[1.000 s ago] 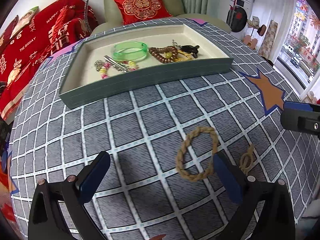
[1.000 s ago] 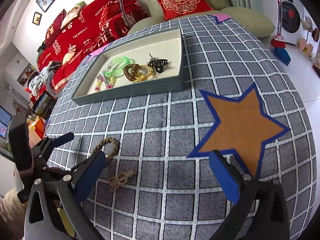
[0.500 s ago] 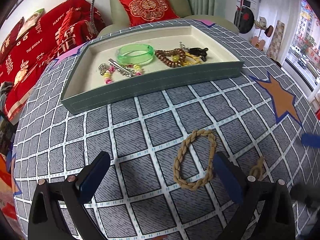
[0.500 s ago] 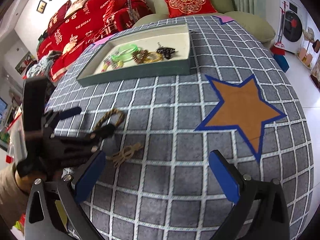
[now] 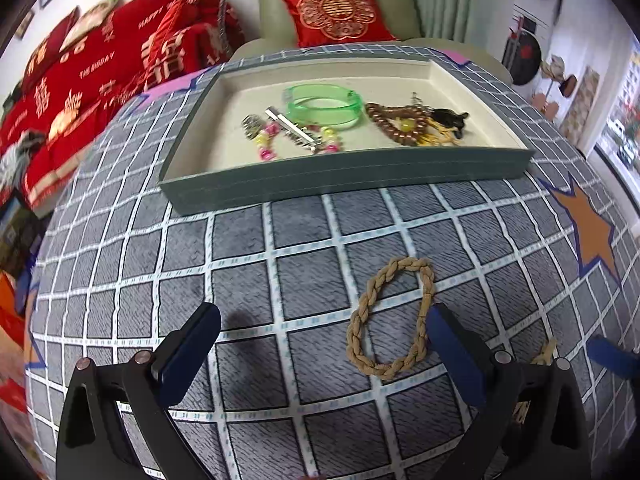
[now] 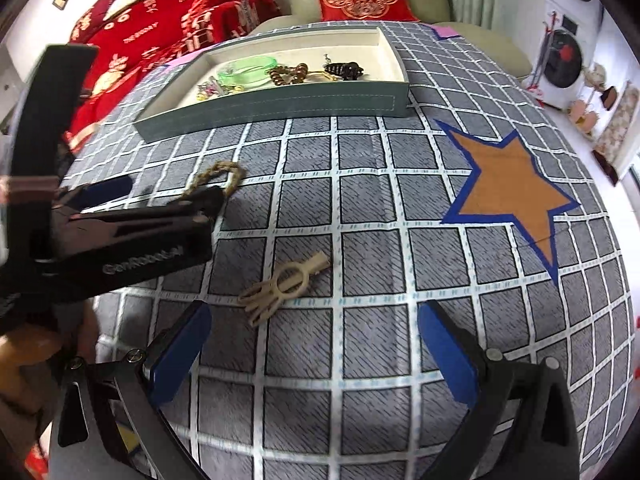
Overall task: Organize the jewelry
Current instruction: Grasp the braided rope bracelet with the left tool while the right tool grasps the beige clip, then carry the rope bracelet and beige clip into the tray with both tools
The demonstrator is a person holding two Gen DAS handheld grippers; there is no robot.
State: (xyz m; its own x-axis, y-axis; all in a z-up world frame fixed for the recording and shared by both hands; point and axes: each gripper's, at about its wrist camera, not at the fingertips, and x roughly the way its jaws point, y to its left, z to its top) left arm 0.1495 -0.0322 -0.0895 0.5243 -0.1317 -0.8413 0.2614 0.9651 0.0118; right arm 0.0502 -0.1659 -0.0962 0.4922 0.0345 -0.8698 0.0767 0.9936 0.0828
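Right gripper point(image 6: 310, 344) moved over beige hair clip point(image 6: 285, 287) | left gripper point(image 5: 320, 344) beside braided bracelet point(image 5: 390, 318) | both jaws wide open, empty

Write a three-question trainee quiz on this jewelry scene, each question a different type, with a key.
1. True or false: the braided rope bracelet lies inside the tray.
2. Which piece lies nearest the right tool? A) green bangle B) beige hair clip C) black claw clip
3. Fill in: the left tool is ___, open or shut.

Key: 1 false, it lies on the checked cloth; 2 B; 3 open.
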